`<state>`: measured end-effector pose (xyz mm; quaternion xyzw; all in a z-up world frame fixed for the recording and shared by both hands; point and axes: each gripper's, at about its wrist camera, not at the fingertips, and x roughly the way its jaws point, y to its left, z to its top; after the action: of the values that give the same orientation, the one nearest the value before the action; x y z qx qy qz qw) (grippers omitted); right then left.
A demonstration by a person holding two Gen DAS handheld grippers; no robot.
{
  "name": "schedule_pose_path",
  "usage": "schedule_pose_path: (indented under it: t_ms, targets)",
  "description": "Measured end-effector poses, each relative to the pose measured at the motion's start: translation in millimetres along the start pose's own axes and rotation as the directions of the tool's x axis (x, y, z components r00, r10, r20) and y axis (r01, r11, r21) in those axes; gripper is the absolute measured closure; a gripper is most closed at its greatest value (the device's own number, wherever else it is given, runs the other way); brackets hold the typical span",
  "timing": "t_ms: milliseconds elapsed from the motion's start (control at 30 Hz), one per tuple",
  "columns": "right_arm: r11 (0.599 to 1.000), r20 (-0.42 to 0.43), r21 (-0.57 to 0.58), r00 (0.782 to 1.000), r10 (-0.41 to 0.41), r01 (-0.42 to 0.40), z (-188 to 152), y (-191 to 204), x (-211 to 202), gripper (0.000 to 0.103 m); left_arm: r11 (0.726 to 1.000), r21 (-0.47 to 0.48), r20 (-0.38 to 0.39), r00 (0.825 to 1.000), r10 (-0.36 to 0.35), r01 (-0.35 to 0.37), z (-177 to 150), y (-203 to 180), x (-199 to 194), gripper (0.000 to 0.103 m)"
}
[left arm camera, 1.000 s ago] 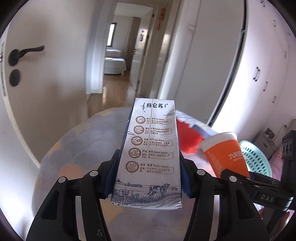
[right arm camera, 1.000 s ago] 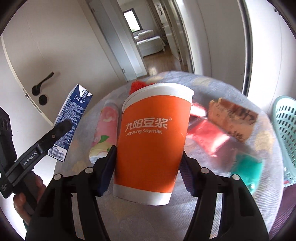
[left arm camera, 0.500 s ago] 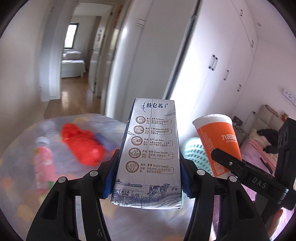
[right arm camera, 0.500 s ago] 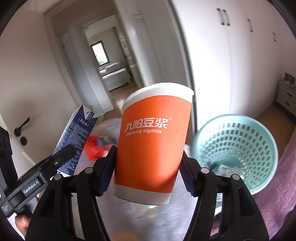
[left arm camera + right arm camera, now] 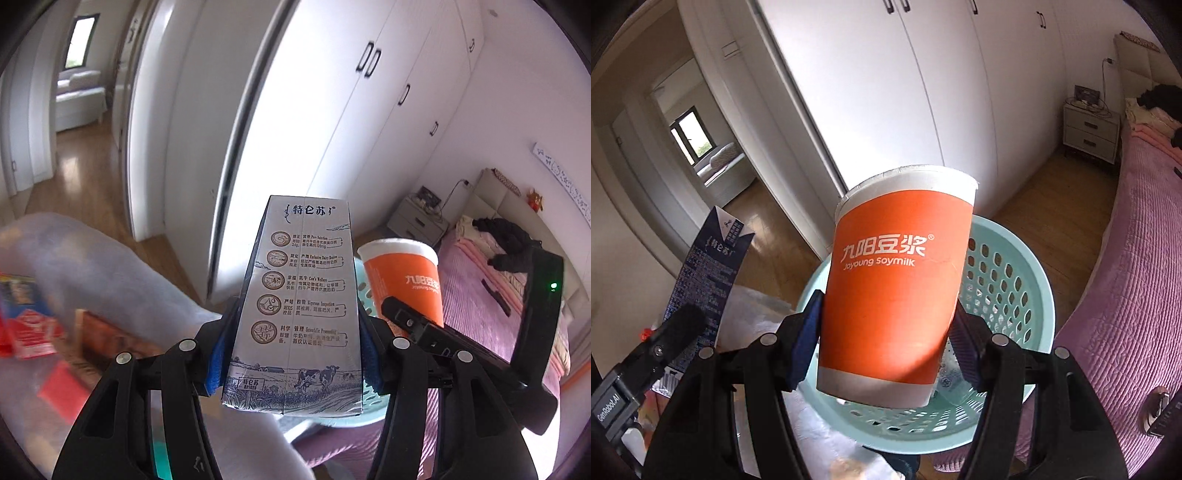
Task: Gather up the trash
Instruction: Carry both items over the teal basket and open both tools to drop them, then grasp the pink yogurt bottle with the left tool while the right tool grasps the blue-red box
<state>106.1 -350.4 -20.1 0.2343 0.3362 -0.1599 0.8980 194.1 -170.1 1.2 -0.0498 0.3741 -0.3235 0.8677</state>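
Left gripper (image 5: 295, 354): fingers clamped on the milk carton (image 5: 299, 302), upright, gripped low on its sides.
Right gripper (image 5: 886, 350): fingers clamped on the orange soymilk cup (image 5: 897, 280), rim tilted toward 1 o'clock.
Basket (image 5: 1015, 273): teal, directly behind and under the cup; seen from the left gripper it peeks out at 4 o'clock beneath the carton.
Progress: two pieces carried to the basket, neither dropped yet; something pale appears already inside.
Left to do: wrappers (image 5: 33, 332) on the tabletop (image 5: 110, 258), 9 o'clock.

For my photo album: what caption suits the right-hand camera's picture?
Right gripper holds an orange soymilk cup above a mint laundry-style basket.
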Motion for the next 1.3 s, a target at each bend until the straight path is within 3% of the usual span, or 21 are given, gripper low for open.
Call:
schedule_pose_path:
  t_ms: [167, 300, 367, 433, 600, 733, 933, 1100, 1300]
  targets:
    - [0.998, -0.043, 0.044, 0.998, -0.045, 0.047, 3, -22, 23, 0.042, 0.998, 0.046, -0.065, 0.997, 0.043, -0.040, 0, -11, 51, 0.049]
    - [0.996, -0.088, 0.078, 0.995, -0.041, 0.048, 2, -38, 36, 0.040, 0.999, 0.038, -0.094, 0.995, 0.028, -0.024, -1, -13, 71, 0.048]
    - [0.996, -0.102, 0.078, 0.994, -0.031, 0.039, 0, -44, 41, 0.040, 0.999, 0.034, -0.103, 0.995, 0.003, 0.001, -2, -13, 72, 0.037]
    - [0.997, -0.100, 0.071, 0.995, -0.032, 0.039, -1, -46, 38, 0.038, 1.000, 0.030, -0.074, 0.997, 0.002, 0.001, -2, -6, 62, 0.023]
    - [0.996, -0.062, 0.081, 0.998, -0.021, 0.026, -5, -46, 16, 0.035, 0.998, 0.020, -0.018, 0.998, -0.054, 0.054, -2, -4, 30, 0.023]
    - [0.998, -0.041, 0.066, 0.999, 0.011, -0.009, -6, -41, 1, 0.035, 0.998, 0.050, 0.037, 0.999, -0.031, 0.029, -4, -6, -2, 0.023]
    - [0.999, -0.007, -0.011, 0.999, 0.052, -0.052, -11, -2, -25, 0.035, 0.999, 0.045, 0.098, 0.995, 0.006, -0.010, -7, 3, -44, 0.023]
    - [0.989, -0.001, -0.090, 0.993, 0.122, -0.121, -19, 39, -40, 0.035, 0.990, 0.028, 0.221, 0.966, 0.130, -0.140, -13, 18, -101, 0.023]
    - [0.952, -0.026, -0.209, 0.974, 0.225, -0.225, -36, 102, -50, 0.035, 0.955, -0.023, 0.315, 0.904, 0.288, -0.296, -22, 52, -170, 0.020]
